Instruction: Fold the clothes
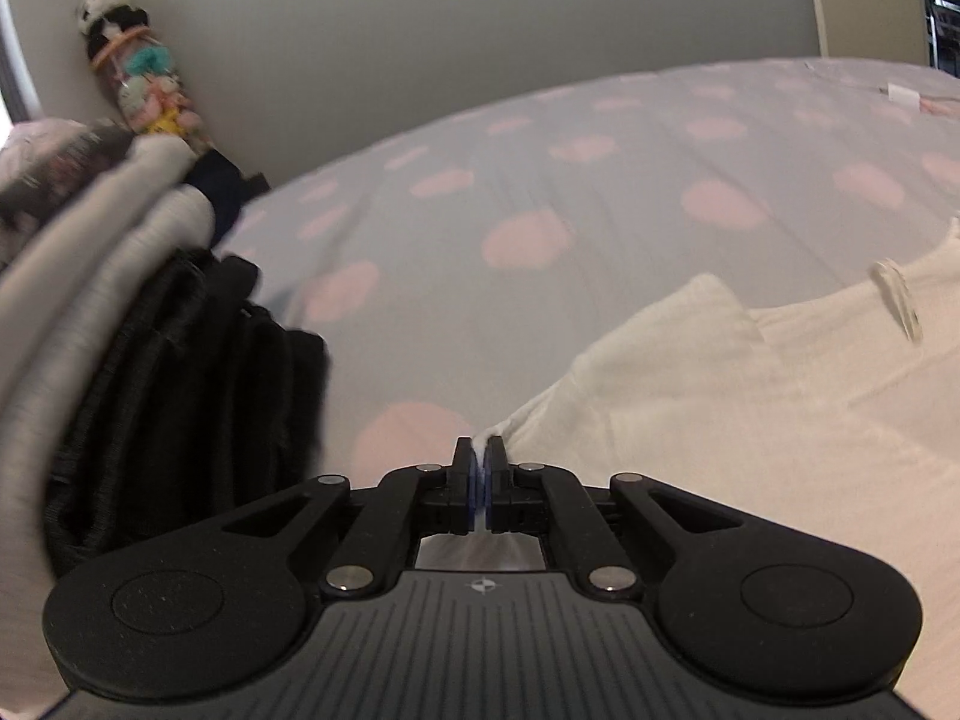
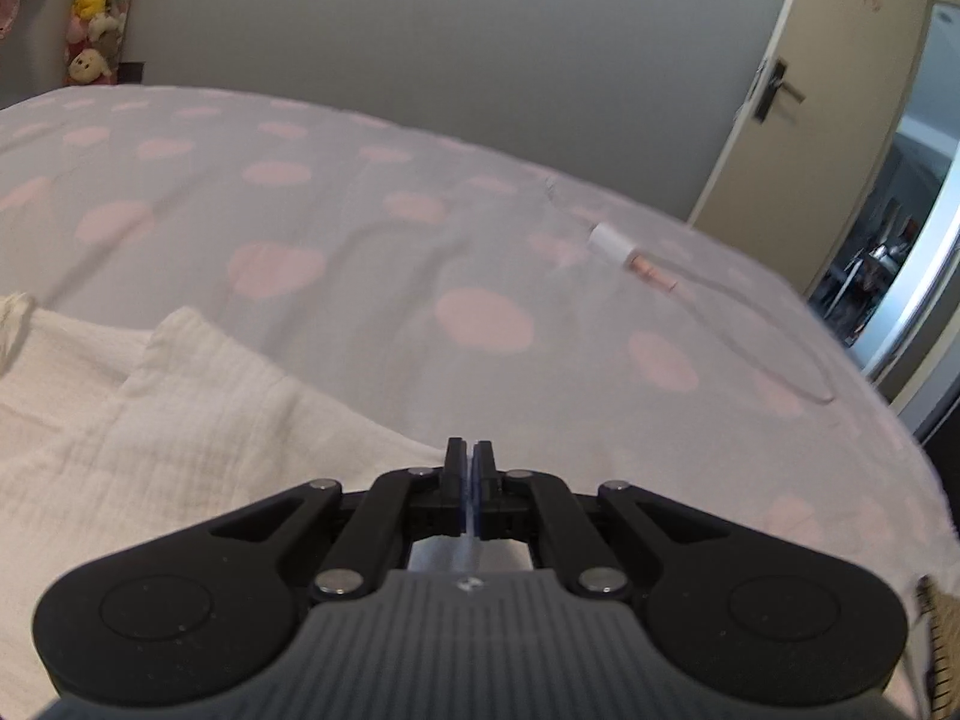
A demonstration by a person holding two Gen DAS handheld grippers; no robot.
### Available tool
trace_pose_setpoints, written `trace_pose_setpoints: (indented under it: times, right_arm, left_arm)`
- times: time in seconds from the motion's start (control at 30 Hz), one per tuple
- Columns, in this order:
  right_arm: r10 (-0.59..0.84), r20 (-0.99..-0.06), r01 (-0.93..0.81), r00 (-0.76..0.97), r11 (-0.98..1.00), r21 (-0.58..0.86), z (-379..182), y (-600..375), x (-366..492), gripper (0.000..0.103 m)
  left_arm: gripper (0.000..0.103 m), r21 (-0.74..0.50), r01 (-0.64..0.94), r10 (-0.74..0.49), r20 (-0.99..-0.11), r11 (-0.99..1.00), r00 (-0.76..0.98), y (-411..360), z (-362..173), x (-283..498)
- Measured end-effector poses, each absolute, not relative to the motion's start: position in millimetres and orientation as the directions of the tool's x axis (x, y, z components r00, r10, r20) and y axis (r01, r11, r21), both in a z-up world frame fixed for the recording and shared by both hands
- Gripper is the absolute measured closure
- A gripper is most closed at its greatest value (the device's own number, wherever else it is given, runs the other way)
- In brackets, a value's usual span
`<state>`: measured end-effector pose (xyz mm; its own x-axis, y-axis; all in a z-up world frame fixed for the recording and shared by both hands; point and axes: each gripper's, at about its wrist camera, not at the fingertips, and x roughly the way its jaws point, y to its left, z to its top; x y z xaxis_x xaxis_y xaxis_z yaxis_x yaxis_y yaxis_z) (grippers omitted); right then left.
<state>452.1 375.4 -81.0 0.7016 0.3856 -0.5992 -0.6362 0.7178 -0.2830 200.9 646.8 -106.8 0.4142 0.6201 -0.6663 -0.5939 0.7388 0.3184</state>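
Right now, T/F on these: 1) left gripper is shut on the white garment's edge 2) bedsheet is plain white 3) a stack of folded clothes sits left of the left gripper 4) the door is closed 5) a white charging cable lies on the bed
1) True. The left gripper has its jaws closed with a bit of the white garment pinched between them.
2) False. The bedsheet is pale with pink spots.
3) True. The stack of folded clothes, grey over black, sits to its left in the left wrist view.
4) False. The door stands open onto another room.
5) True. The white charging cable lies on the sheet toward the door.
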Motion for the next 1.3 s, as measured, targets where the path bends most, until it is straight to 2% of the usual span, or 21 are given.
trace_pose_setpoints:
  times: [0.07, 0.1, 0.13, 0.17, 0.3, 0.47, 0.6, 0.77, 0.83, 0.87, 0.9, 1.1, 1.2, 1.3]
  right_arm:
    - [0.383, -0.616, -0.639, 0.689, 0.722, -0.265, -83.8, 372.3, 453.2, 0.091]
    - [0.385, -0.612, -0.632, 0.691, 0.733, -0.252, -81.2, 367.8, 452.7, 0.086]
    - [0.387, -0.608, -0.625, 0.693, 0.743, -0.239, -78.6, 363.4, 452.1, 0.072]
    - [0.391, -0.603, -0.617, 0.695, 0.754, -0.223, -74.9, 357.5, 450.8, 0.064]
    - [0.411, -0.584, -0.579, 0.7, 0.805, -0.127, -52.2, 318.2, 434.9, 0.064]
    - [0.426, -0.651, -0.505, 0.628, 0.86, 0.076, -45.0, 249.3, 384.1, 0.064]
    - [0.414, -0.686, -0.502, 0.598, 0.861, 0.081, -43.3, 198.9, 332.3, 0.064]
    - [0.377, -0.779, -0.505, 0.501, 0.858, 0.091, -47.8, 138.1, 277.0, 0.064]
    - [0.362, -0.819, -0.491, 0.444, 0.863, 0.115, -52.5, 115.1, 257.3, 0.064]
    - [0.352, -0.838, -0.479, 0.416, 0.869, 0.127, -56.0, 104.3, 247.2, 0.064]
    - [0.344, -0.853, -0.462, 0.392, 0.876, 0.141, -59.3, 93.8, 237.8, 0.063]
    - [0.316, -0.916, -0.381, 0.249, 0.901, 0.207, -79.5, 46.4, 192.9, 0.063]
    - [0.303, -0.933, -0.37, 0.193, 0.903, 0.217, -82.1, 35.0, 178.5, 0.062]
    - [0.286, -0.944, -0.372, 0.167, 0.905, 0.209, -82.9, 30.6, 167.9, 0.066]
  left_arm:
    - [0.088, 0.314, -0.595, 0.619, -0.666, 0.739, 0.416, 649.1, -107.4, 197.7]
    - [0.081, 0.303, -0.605, 0.621, -0.659, 0.736, 0.425, 649.8, -104.2, 193.4]
    - [0.078, 0.29, -0.62, 0.625, -0.651, 0.729, 0.431, 650.3, -99.5, 188.0]
    - [0.073, 0.272, -0.638, 0.63, -0.642, 0.72, 0.437, 650.4, -94.2, 181.7]
    - [0.071, 0.158, -0.729, 0.647, -0.609, 0.666, 0.459, 634.5, -72.2, 139.1]
    - [0.07, 0.021, -0.746, 0.581, -0.642, 0.666, 0.501, 583.5, -60.6, 67.6]
    - [0.07, -0.042, -0.767, 0.534, -0.694, 0.64, 0.483, 544.4, -55.1, 7.4]
    - [0.07, -0.122, -0.81, 0.4, -0.821, 0.574, 0.407, 510.8, -57.1, -62.9]
    - [0.06, -0.149, -0.834, 0.353, -0.856, 0.532, 0.378, 497.9, -58.2, -90.8]
    - [0.05, -0.163, -0.843, 0.338, -0.864, 0.513, 0.373, 491.0, -59.0, -103.2]
    - [0.047, -0.179, -0.847, 0.324, -0.868, 0.501, 0.376, 484.2, -59.7, -114.4]
    - [0.047, -0.221, -0.848, 0.241, -0.897, 0.482, 0.371, 460.2, -66.3, -145.5]
    - [0.047, -0.271, -0.855, 0.258, -0.875, 0.441, 0.41, 460.3, -61.7, -158.1]
    - [0.047, -0.329, -0.866, 0.277, -0.852, 0.377, 0.445, 465.6, -59.4, -171.9]
